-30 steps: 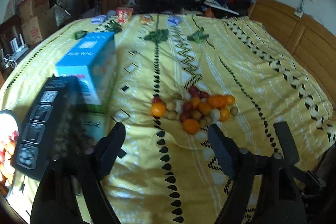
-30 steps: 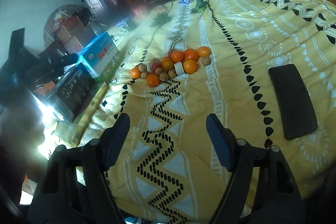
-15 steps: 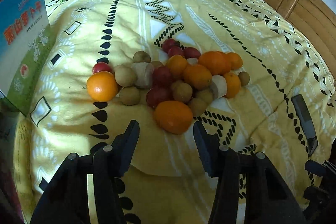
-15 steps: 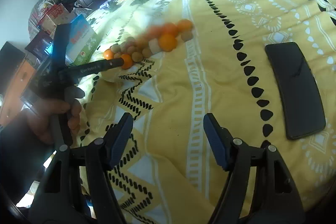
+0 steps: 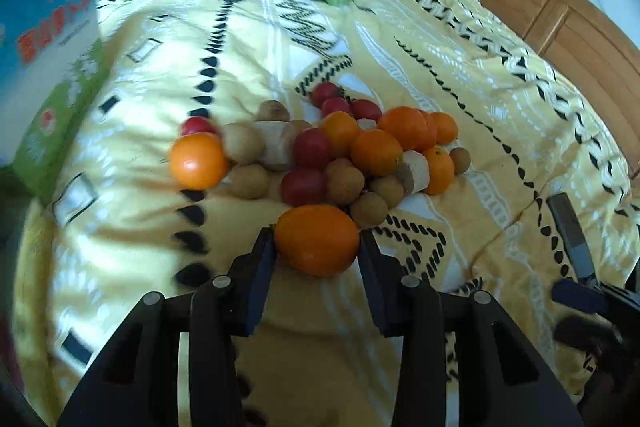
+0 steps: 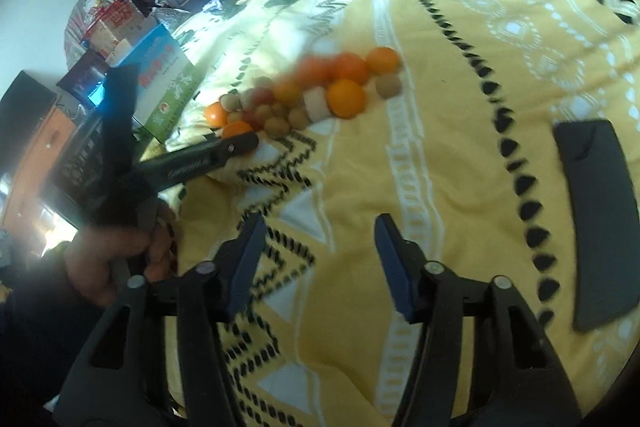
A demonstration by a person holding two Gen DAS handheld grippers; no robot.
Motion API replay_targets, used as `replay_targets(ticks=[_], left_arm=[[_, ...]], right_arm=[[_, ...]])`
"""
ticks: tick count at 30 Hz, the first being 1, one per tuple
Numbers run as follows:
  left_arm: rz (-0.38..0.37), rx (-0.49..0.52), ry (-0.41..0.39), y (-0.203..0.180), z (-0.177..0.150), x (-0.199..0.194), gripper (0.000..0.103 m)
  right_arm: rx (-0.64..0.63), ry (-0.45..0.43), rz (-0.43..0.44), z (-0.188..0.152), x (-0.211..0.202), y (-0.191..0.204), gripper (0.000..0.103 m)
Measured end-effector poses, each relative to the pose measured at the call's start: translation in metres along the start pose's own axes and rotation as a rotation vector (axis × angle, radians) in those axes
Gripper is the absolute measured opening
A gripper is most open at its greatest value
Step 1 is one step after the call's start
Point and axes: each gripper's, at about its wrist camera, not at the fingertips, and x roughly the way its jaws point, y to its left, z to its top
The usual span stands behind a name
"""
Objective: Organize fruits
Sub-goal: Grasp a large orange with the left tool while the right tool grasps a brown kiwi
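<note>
The left gripper (image 5: 318, 247) now stands at the near edge of the fruit pile (image 5: 320, 151) on the yellow patterned bedspread (image 5: 400, 47). A second ago it was well back from the pile with its jaws wide; half a second ago it was close, with the nearest orange (image 5: 317, 239) just ahead of the fingertips. That orange now lies between the two fingers, and the jaws are closing on it. Both pads appear to touch its sides, though a firm grip cannot be confirmed. The orange rests on the bedspread, just in front of the small brown fruits and red tomatoes.

The blue box (image 5: 48, 75) sits at the left edge of the left wrist view, larger than it was a second ago.

The right gripper (image 6: 320, 259) hangs over bare bedspread, well short of the pile. Its jaws are closing, narrower than in both earlier frames, with nothing between them. The fruit pile appears blurred in the right wrist view. The black phone (image 6: 596, 219) lies flat at the right, in much the same spot as before. The person's left hand (image 6: 116, 251) shows at the left, gripping the other tool's handle.
</note>
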Motion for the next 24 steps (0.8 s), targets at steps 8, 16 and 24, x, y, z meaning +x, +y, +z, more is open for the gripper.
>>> replay_targets(ticks=[8,16,24], left_arm=[[0.022,-0.108,-0.069,0.028,-0.014,-0.061,0.043],[-0.001,-0.110,-0.090,0.031,-0.008,-0.073,0.043],[0.017,-0.111,-0.087,0.025,-0.014,-0.074,0.043]], right_arm=[[0.014,0.083,0.129,0.050,0.082,0.018,0.043],[-0.043,0.124,0.021,0.065,0.125,0.032,0.041],[-0.170,0.082,-0.090,0.055,0.124,0.047,0.026]])
